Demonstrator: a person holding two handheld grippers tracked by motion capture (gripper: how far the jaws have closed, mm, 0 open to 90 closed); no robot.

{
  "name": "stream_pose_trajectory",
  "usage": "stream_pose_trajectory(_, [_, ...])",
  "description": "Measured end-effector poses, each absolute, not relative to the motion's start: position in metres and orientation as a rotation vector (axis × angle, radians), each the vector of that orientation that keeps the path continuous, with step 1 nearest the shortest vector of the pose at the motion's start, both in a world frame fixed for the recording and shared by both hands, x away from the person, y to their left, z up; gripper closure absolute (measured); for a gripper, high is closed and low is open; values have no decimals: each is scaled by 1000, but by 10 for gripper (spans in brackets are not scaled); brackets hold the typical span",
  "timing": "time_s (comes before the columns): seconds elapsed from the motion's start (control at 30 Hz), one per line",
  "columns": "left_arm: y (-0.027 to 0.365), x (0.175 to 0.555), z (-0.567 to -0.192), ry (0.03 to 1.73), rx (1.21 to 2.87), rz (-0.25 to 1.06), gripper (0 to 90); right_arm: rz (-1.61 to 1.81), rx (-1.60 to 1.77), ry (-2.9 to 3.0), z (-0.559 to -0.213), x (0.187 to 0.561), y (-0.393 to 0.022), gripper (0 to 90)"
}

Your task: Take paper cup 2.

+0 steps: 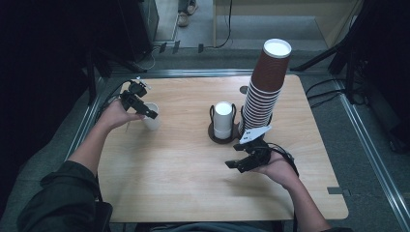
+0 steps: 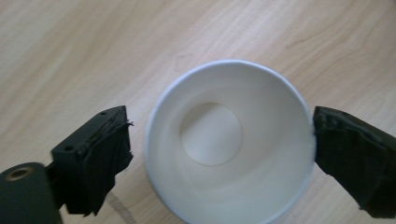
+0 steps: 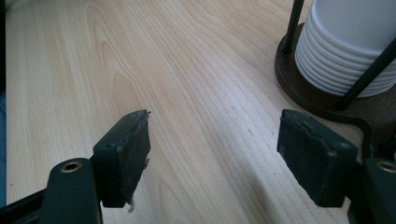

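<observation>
On wood, left gripper point(image 2: 219, 154) gapes around white cup point(image 2: 229, 140).

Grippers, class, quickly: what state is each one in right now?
Left gripper: open, jaws either side of the white cup, one pad at its rim.
Right gripper: open, nothing between its jaws.
</observation>
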State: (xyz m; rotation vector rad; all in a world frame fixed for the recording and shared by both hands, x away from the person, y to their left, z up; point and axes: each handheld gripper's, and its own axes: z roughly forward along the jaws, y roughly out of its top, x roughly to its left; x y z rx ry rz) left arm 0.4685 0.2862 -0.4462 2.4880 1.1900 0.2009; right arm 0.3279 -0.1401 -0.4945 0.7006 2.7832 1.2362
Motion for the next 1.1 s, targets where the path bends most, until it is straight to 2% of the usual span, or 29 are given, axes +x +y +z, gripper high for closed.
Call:
stream_pose_trajectory(0.53, [301, 456, -419, 1174, 2351, 196, 46, 1263, 708, 2786, -491, 327, -141, 257])
stream_pose_trajectory(0.83, [298, 443, -401, 1121, 2300, 216, 68, 1306, 679, 2747, -480, 324, -145, 289])
stream_pose_trajectory(0.93, [296, 438, -398, 1098, 2289, 203, 77, 1323, 670, 2741, -476, 322, -150, 348])
stream_pose_trajectory(1.1, [290, 428, -396, 1070, 2260, 194, 78, 1331, 704, 2739, -467, 320, -161, 355])
